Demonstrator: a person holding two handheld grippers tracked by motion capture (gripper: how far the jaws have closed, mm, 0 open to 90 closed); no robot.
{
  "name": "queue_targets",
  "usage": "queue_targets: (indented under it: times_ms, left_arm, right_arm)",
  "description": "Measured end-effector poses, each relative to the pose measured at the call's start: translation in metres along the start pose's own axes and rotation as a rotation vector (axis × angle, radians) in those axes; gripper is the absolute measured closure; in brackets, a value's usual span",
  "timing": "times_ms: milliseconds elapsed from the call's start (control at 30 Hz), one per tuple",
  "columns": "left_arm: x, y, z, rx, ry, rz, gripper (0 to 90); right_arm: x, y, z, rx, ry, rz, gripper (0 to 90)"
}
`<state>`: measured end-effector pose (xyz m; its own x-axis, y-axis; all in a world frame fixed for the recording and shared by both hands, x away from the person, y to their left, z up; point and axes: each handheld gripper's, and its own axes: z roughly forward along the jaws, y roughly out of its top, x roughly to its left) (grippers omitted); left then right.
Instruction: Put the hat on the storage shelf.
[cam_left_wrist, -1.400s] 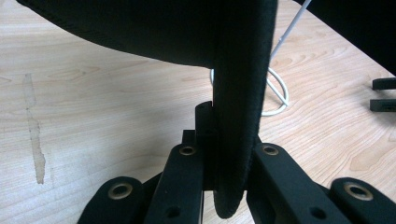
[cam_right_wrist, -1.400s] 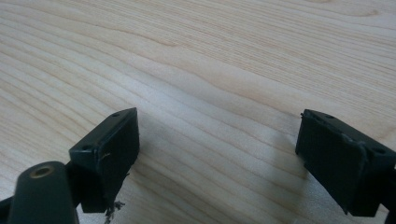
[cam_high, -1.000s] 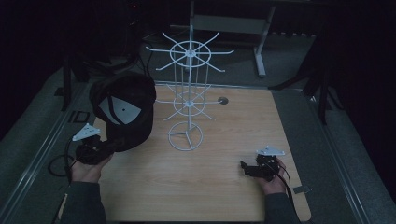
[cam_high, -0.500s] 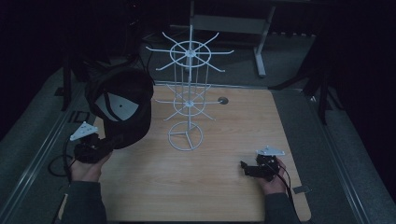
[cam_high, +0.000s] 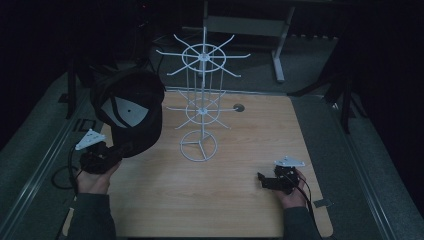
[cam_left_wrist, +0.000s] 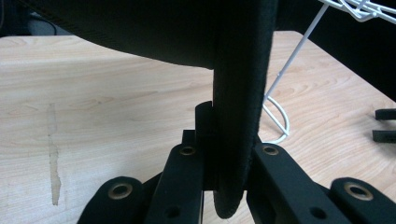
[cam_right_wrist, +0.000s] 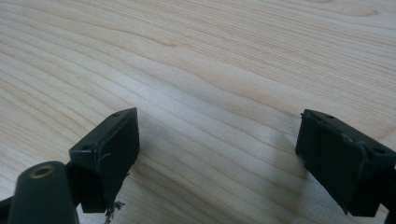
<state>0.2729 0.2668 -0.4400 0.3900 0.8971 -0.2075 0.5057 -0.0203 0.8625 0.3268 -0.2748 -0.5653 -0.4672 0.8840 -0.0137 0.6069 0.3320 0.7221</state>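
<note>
A black cap (cam_high: 132, 112) hangs in the air over the table's left edge, its white-lined inside facing the camera. My left gripper (cam_high: 116, 154) is shut on the cap's brim (cam_left_wrist: 238, 93), which stands on edge between the pads of the left gripper (cam_left_wrist: 225, 142). A white wire rack (cam_high: 202, 110) with two tiers of bare hooks stands mid-table, right of the cap. My right gripper (cam_high: 263, 180) lies low at the front right of the table. In its own view the right gripper (cam_right_wrist: 217, 144) is open, with bare wood between the jaws.
The light wooden table (cam_high: 240, 145) has a small round hole (cam_high: 238, 107) behind the rack. The rack's ring base (cam_left_wrist: 278, 119) sits close to the right of the held brim. Dark floor and a desk frame (cam_high: 280, 45) lie beyond the far edge.
The left gripper and the cap have drifted very slightly left, and the cap has tilted a little. The right gripper has not moved.
</note>
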Motion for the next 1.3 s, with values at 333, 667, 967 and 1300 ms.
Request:
queue_targets:
  times_ms: [333,667,967,1300]
  left_arm:
    - [-0.004,0.005,-0.004,-0.017,0.0,0.011,86.8]
    - [-0.008,0.008,-0.006,-0.034,0.001,0.015,86.8]
    - [-0.013,0.013,-0.008,-0.056,0.005,0.024,86.8]
    - [-0.017,0.015,-0.006,-0.079,0.008,0.028,86.8]
  right_arm:
    - [0.0,0.0,0.0,-0.002,0.0,-0.003,13.2]
    - [0.0,0.0,0.0,-0.001,0.0,-0.003,13.2]
    - [0.0,0.0,0.0,-0.002,0.002,-0.002,13.2]
    - [0.0,0.0,0.0,-0.002,0.001,-0.001,13.2]
